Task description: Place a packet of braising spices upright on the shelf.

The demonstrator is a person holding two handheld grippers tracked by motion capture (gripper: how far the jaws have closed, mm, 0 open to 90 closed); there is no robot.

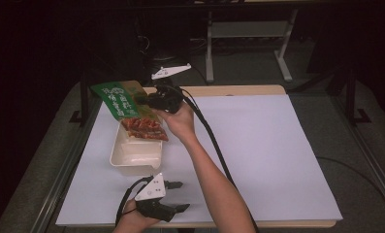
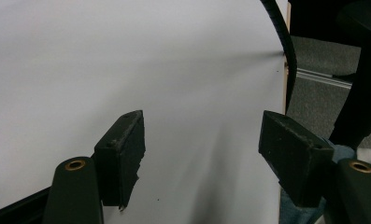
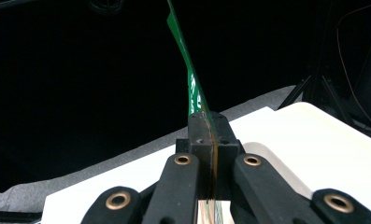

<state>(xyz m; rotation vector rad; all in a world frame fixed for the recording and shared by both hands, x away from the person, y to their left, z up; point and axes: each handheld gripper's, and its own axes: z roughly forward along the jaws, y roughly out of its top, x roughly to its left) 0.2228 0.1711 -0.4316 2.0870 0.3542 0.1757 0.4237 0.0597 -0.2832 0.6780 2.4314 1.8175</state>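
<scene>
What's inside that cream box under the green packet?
The box looks bare in its near half. The green packet, clamped in the right gripper, hangs over the far half, hiding what lies there.

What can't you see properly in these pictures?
- High view: the writing on the green snack bag is too small to read.
- High view: the bag covers the far end of the cream box.
- Right gripper view: the right gripper shows the bag edge-on, front hidden.
- Left gripper view: the left gripper faces bare table.

Lab: white-covered table (image 1: 258,145), metal frames (image 1: 282,53)
</scene>
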